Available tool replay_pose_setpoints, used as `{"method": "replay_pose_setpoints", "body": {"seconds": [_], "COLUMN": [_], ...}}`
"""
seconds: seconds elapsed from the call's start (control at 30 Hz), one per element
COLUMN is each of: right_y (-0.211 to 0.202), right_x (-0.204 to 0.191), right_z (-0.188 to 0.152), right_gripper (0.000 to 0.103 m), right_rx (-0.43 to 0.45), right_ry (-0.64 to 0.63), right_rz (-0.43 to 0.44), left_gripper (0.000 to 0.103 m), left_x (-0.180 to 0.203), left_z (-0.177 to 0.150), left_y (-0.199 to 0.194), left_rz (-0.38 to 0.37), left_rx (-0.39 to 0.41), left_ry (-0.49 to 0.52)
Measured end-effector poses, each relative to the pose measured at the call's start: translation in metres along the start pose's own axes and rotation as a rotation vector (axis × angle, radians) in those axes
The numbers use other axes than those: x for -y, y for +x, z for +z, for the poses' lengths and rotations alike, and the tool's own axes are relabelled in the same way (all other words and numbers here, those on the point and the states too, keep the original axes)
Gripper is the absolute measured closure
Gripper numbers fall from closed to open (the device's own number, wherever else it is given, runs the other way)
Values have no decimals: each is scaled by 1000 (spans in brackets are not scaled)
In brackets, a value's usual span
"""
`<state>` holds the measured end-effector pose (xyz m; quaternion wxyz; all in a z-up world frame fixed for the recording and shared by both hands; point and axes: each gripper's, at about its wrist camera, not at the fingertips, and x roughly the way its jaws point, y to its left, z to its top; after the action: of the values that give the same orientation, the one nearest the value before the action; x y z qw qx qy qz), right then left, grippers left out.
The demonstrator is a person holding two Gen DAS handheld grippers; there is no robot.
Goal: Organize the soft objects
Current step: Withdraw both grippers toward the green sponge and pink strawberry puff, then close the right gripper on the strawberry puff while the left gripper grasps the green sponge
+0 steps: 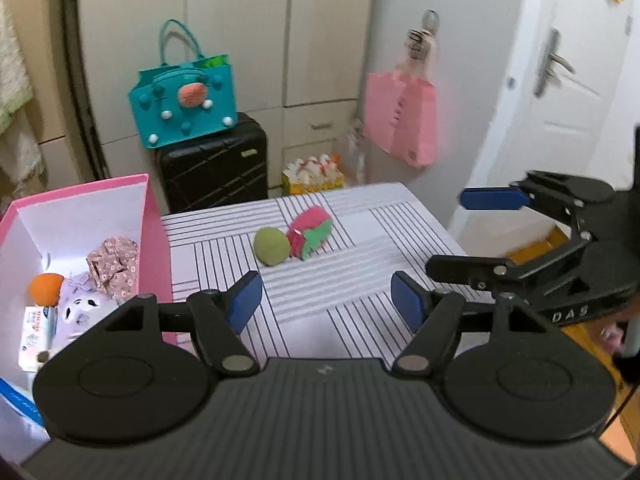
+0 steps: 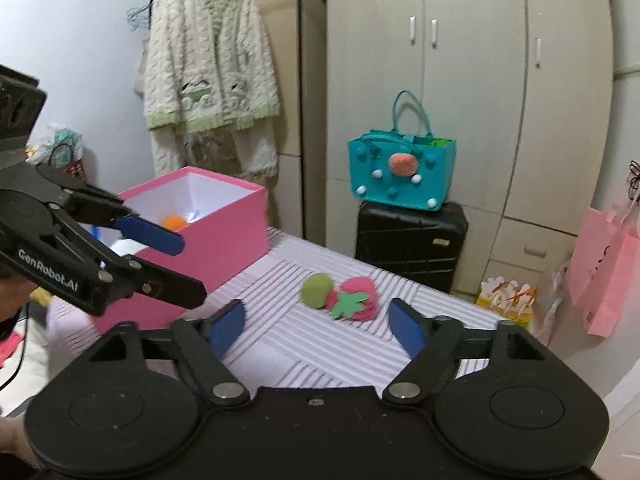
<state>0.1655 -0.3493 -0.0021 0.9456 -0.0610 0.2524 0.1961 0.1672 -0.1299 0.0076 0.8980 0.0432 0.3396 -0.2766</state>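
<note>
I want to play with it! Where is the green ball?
The green ball lies on the striped table, touching the pink strawberry toy on the ball's right in both views; the pink box stands off to its left.

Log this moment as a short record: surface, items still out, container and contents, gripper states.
surface: striped table
still out: green ball touching strawberry plush
container: pink box, open, at the table's left edge
in box: orange ball, floral cloth, white plush, small packet
left gripper: open, empty
right gripper: open, empty
</note>
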Motion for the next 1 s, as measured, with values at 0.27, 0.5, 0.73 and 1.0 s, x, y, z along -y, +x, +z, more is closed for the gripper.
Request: {"method": "replay_pose_setpoints", "body": {"seconds": [0.27, 0.5, 0.73, 1.0], "right_y": [48, 96, 144, 176], "right_x": [25, 47, 50, 65], "right_z": [-15, -16, -17, -19], "right_gripper": [17, 17, 18, 24], "right_rx": [-1, -58, -90, -120], "right_ry": [-83, -3, -75, -64], "right_rz": [-80, 20, 69, 131], "left_gripper": [34, 36, 51, 61], "left_x": [-7, -20, -40, -55], "left_z": [-1, 6, 12, 15], "left_y": [54, 95, 135, 159], "left_rz": [82, 142, 136, 177], "left_rx": [9, 17, -40, -11], "left_ry": [-112, -218, -391, -463]}}
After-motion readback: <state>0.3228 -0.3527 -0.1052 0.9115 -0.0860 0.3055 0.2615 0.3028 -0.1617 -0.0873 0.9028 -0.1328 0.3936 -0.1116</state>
